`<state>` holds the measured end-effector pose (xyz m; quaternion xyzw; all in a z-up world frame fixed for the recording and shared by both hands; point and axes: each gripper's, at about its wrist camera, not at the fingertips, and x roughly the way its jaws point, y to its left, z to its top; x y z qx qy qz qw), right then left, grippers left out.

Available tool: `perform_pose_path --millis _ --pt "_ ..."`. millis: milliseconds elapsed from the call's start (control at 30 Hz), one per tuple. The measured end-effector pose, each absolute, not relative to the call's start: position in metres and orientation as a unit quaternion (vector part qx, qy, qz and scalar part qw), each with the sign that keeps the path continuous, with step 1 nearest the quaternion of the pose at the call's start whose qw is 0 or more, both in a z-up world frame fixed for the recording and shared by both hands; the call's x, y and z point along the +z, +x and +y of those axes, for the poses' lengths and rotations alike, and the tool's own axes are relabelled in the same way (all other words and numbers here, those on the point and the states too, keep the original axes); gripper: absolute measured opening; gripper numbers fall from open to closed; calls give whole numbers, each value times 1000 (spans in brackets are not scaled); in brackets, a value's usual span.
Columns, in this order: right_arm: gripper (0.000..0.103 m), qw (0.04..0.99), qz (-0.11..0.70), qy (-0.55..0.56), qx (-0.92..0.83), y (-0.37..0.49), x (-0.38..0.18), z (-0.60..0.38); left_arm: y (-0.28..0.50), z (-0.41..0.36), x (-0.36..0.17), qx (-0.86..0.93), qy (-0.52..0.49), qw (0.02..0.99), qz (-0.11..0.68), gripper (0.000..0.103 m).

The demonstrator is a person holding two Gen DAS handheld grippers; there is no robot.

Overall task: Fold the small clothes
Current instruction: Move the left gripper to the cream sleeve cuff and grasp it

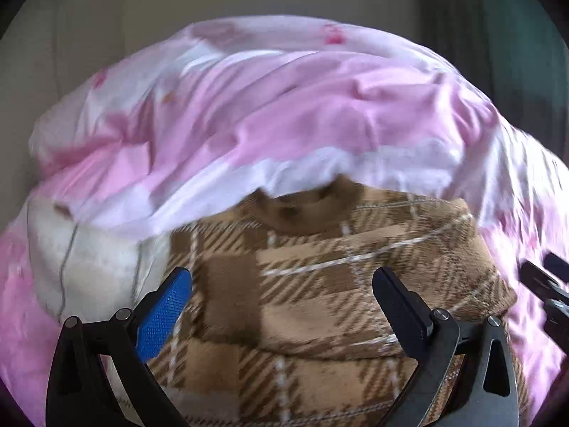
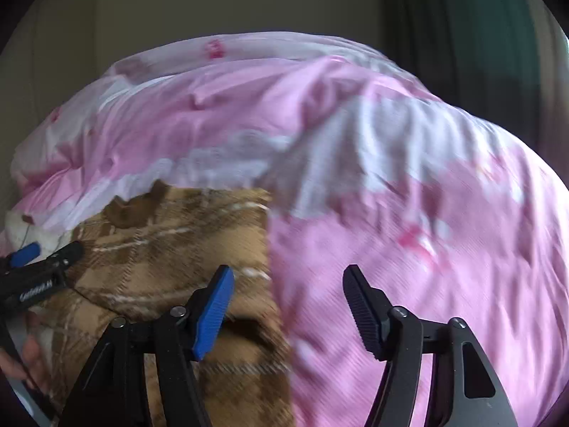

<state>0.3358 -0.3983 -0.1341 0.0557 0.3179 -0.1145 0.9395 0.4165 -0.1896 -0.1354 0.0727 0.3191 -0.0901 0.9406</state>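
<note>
A small brown plaid top (image 1: 320, 284) with a dark brown collar lies partly folded on a pink and white bed cover (image 1: 266, 114). My left gripper (image 1: 284, 284) is open and empty just above the top's middle. My right gripper (image 2: 288, 284) is open and empty over the top's right edge (image 2: 177, 249), half above the pink cover (image 2: 426, 249). In the right wrist view the left gripper (image 2: 46, 252) shows at the far left. In the left wrist view the right gripper (image 1: 544, 284) shows at the far right edge.
A cream fleece garment (image 1: 89, 259) lies to the left of the plaid top, partly under the bed cover. A beige wall and a dark green curtain (image 1: 498, 35) stand behind the bed.
</note>
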Motion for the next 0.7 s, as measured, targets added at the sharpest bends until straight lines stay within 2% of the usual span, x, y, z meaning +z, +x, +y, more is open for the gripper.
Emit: perform_pose_path --millis 133,267,400,700 --pt "46 921 371 13 -115 367 -154 -389 426 -206 -153 -92 117 928 342 103" --pt "46 907 404 8 -119 372 -177 -391 439 -192 -182 -74 100 911 393 103" --pt "46 903 412 -13 -121 373 -187 -387 441 -180 -184 -72 71 912 397 103" --pt "49 939 331 -10 -93 346 -127 -356 410 -120 -135 -24 58 932 358 103"
